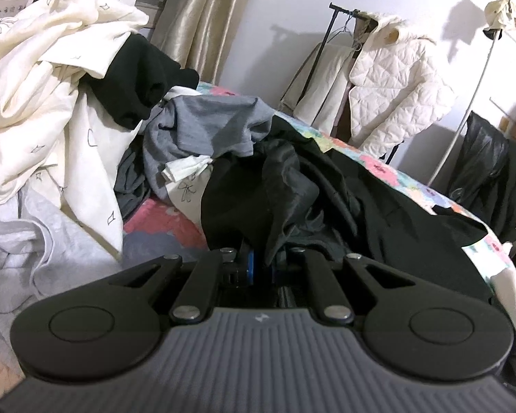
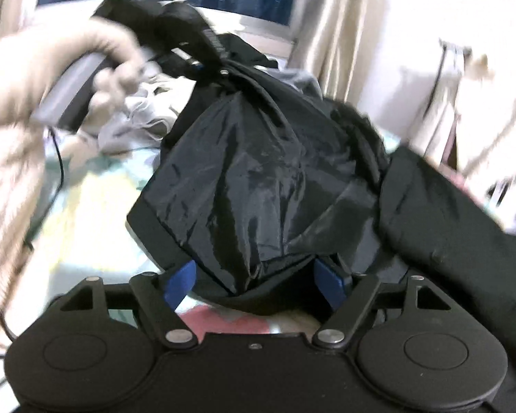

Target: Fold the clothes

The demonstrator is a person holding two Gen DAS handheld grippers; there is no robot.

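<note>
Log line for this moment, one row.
left gripper: shut on black garment | right gripper: open, fabric between fingers | garment lifted over floral bedsheet | unfolded clothes pile behind

No readable words or numbers show. The left gripper's grey ribbed housing (image 1: 258, 354) bears only a small pale emblem near its front edge, too small to identify.

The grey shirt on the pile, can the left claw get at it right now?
Probably not: the left claw is shut on the black jacket, whose bunched fabric rises between it and the grey shirt.
</note>
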